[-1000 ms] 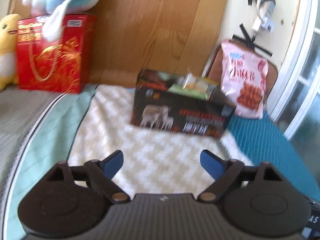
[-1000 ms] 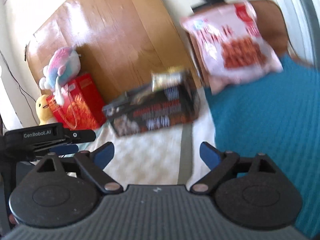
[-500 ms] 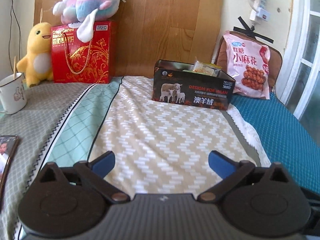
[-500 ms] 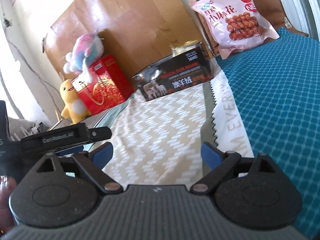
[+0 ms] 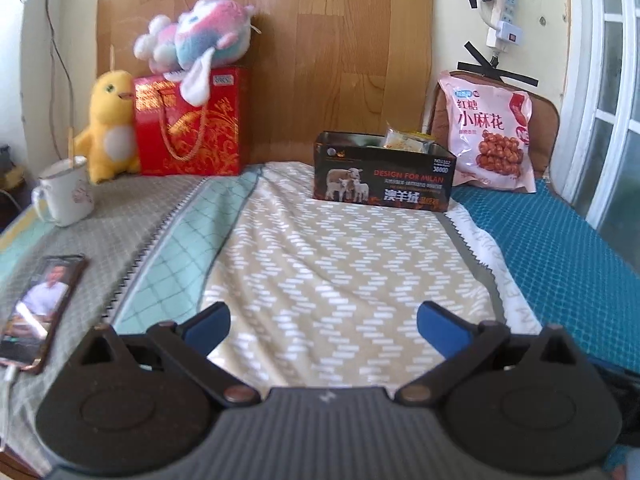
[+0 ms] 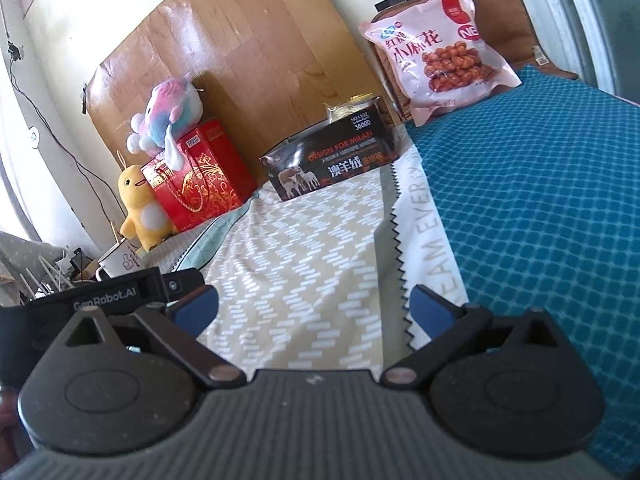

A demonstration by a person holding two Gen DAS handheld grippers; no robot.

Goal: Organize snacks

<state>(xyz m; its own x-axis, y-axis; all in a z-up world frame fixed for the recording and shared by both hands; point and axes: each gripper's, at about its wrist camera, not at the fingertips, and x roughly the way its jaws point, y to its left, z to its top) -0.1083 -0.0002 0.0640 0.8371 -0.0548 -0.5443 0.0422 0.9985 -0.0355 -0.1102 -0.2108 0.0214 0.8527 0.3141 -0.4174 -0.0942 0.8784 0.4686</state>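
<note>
Bed (image 5: 344, 280): chevron blanket down the middle, teal cover along the right side. Both grippers hang over the near end, pointing toward the headboard end; every snack item lies ahead of them, well apart.

Pink bag (image 5: 490, 132): the largest snack item, propped upright against a brown cushion at the far right, standing on the teal cover. Long axis vertical, front face toward the cameras. In the right wrist view the pink bag (image 6: 438, 50) sits up and right of centre.

Black box (image 5: 382, 172): open top, on the blanket just left of the bag. Long axis runs left to right across the bed. Small packets (image 5: 406, 138) show above its rim.

Judgement: the bag looks like the piece not yet sorted. It lies ahead and to the right of both grippers, so the right hand seems the nearer one.

Left gripper (image 5: 323, 322): spread fully wide, nothing between the blue pads.

Right gripper (image 6: 314, 308): jaws opening, already near full spread, nothing between them.
</note>
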